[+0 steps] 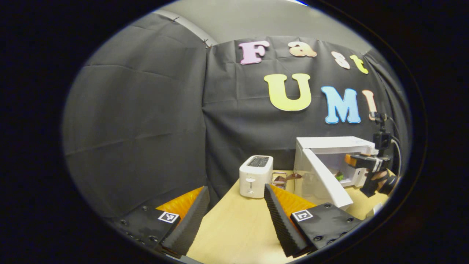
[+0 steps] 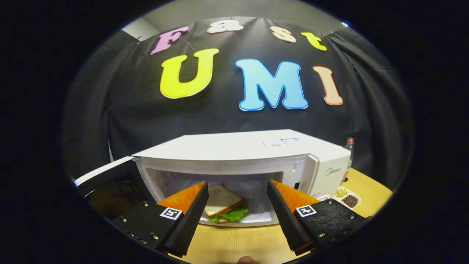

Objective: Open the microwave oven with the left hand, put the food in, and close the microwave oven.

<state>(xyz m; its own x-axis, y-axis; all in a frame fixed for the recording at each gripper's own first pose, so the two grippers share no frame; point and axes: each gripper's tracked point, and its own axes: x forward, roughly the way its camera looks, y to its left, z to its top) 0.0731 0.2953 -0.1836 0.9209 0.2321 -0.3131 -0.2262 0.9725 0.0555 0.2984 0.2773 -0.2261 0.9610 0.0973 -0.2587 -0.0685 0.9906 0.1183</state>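
Right hand-held gripper (image 2: 237,205) spread, sandwich (image 2: 224,206) beyond

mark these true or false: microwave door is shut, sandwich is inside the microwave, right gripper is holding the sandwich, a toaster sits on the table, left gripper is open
1. The microwave door is shut. False: it is swung open.
2. The sandwich is inside the microwave. True.
3. The right gripper holds the sandwich. False: its jaws are spread apart and empty, in front of the open cavity.
4. A toaster sits on the table. True: it stands to the left of the microwave in the left gripper view.
5. The left gripper is open. True: nothing sits between its jaws.
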